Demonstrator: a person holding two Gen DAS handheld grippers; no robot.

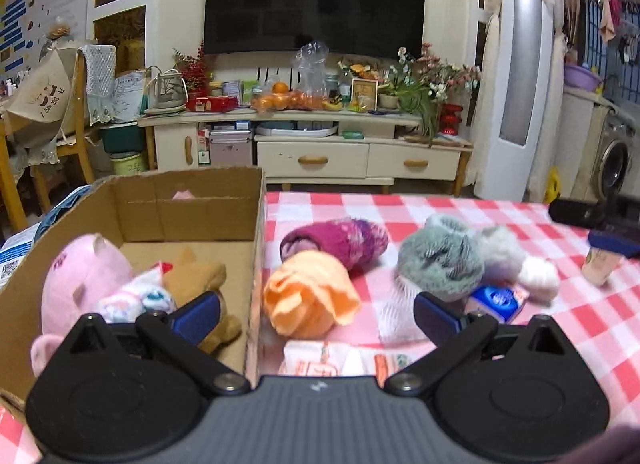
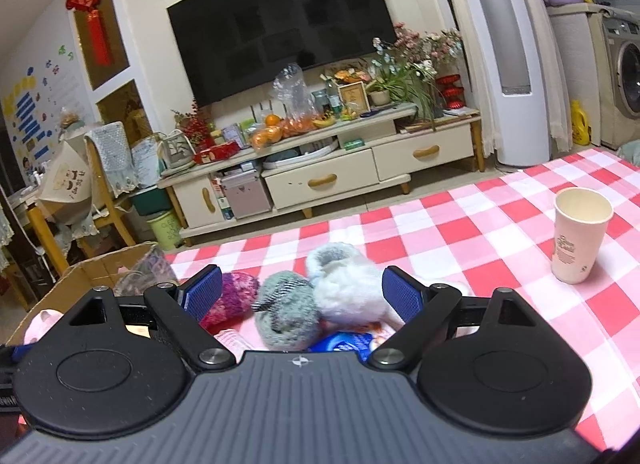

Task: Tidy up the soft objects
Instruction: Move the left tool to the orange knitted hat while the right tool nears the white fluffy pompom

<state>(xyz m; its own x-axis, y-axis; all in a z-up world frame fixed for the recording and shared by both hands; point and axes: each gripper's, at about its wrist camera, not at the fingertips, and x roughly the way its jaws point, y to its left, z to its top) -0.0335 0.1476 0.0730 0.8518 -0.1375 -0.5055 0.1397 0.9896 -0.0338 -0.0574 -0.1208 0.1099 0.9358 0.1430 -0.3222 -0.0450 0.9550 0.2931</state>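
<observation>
A cardboard box (image 1: 256,224) stands at the left on the checked table. In it lie a pink plush pig (image 1: 84,276), a brown plush toy (image 1: 200,276) and a small patterned soft item (image 1: 136,300). On the cloth lie an orange cloth (image 1: 308,300), a magenta fuzzy roll (image 1: 340,242), a grey fuzzy sock (image 1: 440,260) and a white fuzzy sock (image 1: 508,260). My left gripper (image 1: 316,314) is open and empty, above the orange cloth and the box wall. My right gripper (image 2: 302,296) is open and empty, above the grey sock (image 2: 286,312) and the white sock (image 2: 348,292).
A paper cup (image 2: 576,240) stands on the table at the right. A blue packet (image 1: 496,300) lies under the socks and a white-orange packet (image 1: 340,360) near the front. The right gripper's fingers show at the left view's right edge (image 1: 612,242). Beyond the table stands a TV cabinet.
</observation>
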